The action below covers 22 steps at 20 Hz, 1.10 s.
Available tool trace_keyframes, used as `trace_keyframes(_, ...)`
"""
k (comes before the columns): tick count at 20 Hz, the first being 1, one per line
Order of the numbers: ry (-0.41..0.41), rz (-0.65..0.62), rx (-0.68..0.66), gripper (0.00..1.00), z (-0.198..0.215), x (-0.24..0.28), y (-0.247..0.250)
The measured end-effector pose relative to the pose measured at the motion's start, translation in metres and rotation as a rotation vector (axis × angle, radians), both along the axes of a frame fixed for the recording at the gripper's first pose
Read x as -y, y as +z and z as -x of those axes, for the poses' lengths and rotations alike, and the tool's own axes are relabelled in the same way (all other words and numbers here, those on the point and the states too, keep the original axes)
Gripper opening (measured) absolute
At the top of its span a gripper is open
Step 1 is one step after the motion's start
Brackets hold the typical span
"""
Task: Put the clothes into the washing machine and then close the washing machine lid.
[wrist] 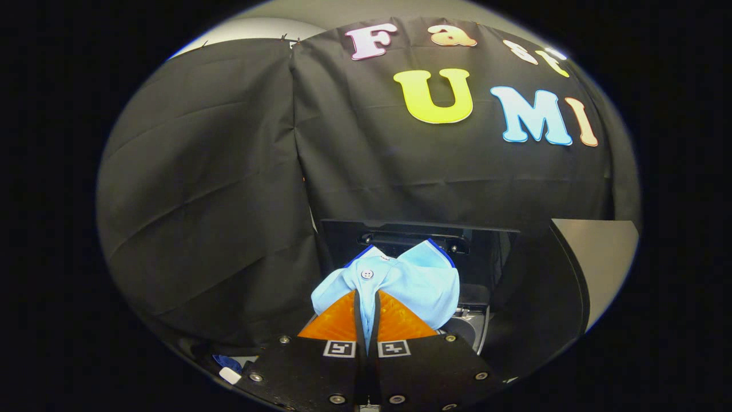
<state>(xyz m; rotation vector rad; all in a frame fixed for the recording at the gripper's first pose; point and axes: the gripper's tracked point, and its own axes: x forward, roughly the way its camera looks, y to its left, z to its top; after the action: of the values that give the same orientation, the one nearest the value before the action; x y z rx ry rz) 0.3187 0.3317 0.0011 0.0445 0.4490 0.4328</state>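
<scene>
Gripper (366, 312) clamped on shirt (412, 280) near its buttoned placket, above washer (469, 326). Soft, light, floppy; hold bunched fabric.

Black cloth (217, 189) hangs as a backdrop in two creased panels that meet at a vertical seam. A pale wall (257, 28) shows above its top edge. Low down, left of the gripper (366, 312), a small white piece (230, 375) sits just beside a blue scrap (227, 362).

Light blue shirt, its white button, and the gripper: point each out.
Light blue shirt (423, 280), gripper view, on its bunched cloth.
White button (366, 274), gripper view, on its face.
Gripper (366, 306), gripper view, between fingertips shut on shirt.
</scene>
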Motion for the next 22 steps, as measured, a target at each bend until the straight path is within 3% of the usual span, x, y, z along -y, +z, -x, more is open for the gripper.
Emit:
trace_keyframes(11, -0.085, 0.013, -0.037, 0.0, -0.02, -0.004, -0.06)
trace_keyframes(22, -0.179, 0.047, -0.168, 0.06, -0.015, 0.003, -0.126)
